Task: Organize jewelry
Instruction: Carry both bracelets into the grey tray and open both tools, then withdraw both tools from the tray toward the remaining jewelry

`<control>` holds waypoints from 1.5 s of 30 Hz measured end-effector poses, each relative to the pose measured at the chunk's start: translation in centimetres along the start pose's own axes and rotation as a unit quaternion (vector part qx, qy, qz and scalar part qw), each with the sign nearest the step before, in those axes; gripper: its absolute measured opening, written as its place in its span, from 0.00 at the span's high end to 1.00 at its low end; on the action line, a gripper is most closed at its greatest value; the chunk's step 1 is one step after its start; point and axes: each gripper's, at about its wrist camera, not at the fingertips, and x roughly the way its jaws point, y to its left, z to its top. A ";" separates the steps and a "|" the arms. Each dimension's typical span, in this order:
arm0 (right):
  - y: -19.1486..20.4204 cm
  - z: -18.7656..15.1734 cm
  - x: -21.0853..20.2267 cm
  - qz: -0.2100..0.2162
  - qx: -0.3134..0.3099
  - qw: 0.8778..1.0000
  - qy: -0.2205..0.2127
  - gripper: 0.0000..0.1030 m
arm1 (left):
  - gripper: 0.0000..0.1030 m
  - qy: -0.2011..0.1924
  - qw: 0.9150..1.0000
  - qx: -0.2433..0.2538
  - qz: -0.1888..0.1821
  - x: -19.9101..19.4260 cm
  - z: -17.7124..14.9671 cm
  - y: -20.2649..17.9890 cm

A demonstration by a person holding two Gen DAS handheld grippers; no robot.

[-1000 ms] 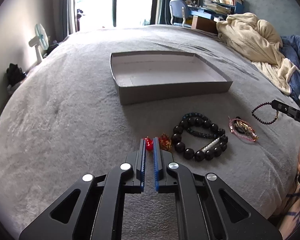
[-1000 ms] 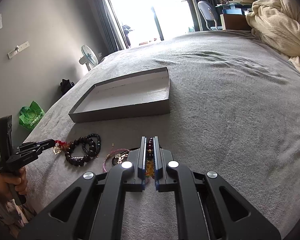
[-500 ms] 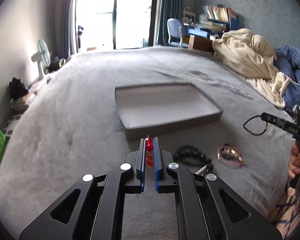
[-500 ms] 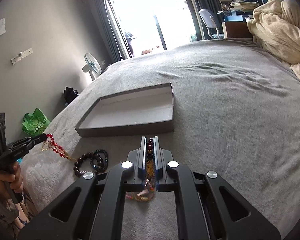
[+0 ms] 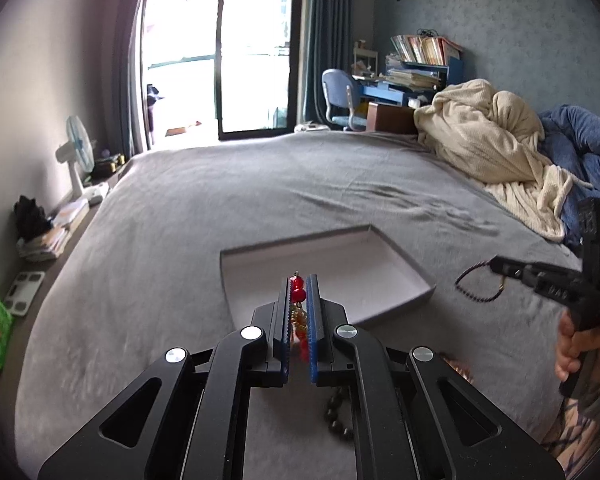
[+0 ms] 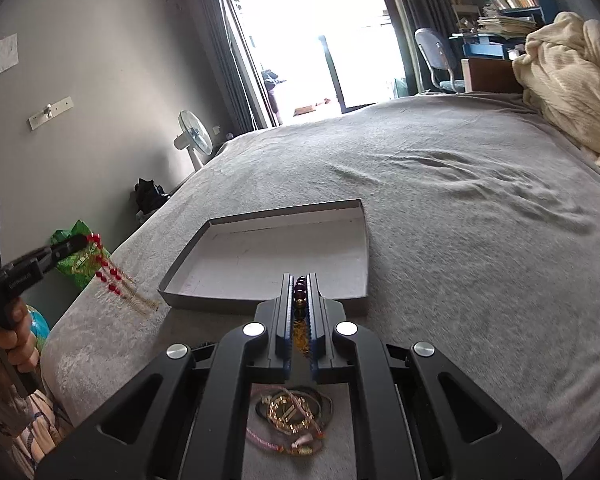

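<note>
A grey bedspread (image 5: 180, 240) is carrying a shallow cardboard tray (image 6: 364, 248). The left gripper (image 5: 299, 284) is pinching a red-beaded string (image 5: 297, 289) above the tray's near edge; the right gripper (image 6: 300, 282) is clamping a dark-beaded bracelet (image 6: 300, 292) there. Pink and gold bracelets (image 6: 292, 420) are lying below.

We see red glass beads (image 5: 298, 289) between blue-padded black fingers (image 5: 313, 320), a grey cardboard tray (image 5: 384, 312) with white floor, plain grey bedspread (image 5: 260, 200).
</note>
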 end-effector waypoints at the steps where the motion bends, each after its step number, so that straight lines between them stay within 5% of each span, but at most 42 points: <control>1: 0.1 0.3 0.5 0.001 -0.001 1.000 0.002 0.94 | 0.92 -0.001 1.000 0.001 -0.001 0.3 0.4 -0.1; 17: 2.2 2.2 9.8 0.029 -0.003 0.998 0.053 0.94 | 0.92 0.024 1.000 0.013 -0.016 9.2 3.3 -2.8; 26: 0.0 1.1 14.7 0.028 0.038 0.994 0.101 0.94 | 0.92 0.071 0.997 0.002 -0.025 15.0 1.2 -2.1; 38: -2.7 1.0 15.6 -0.020 0.035 0.995 0.093 0.94 | 0.92 0.118 0.993 -0.013 0.011 17.5 -2.8 1.5; 41: -2.8 0.9 15.2 -0.028 0.028 0.996 0.084 0.82 | 0.87 0.120 0.992 -0.016 0.018 17.1 -3.5 2.2; 43: -2.7 0.9 14.4 -0.027 0.018 0.997 0.076 0.68 | 0.74 0.113 0.993 -0.022 0.028 16.3 -4.0 2.7; 45: -2.5 0.8 13.5 -0.030 0.006 0.997 0.068 0.65 | 0.68 0.105 0.994 -0.029 0.030 15.3 -4.5 3.2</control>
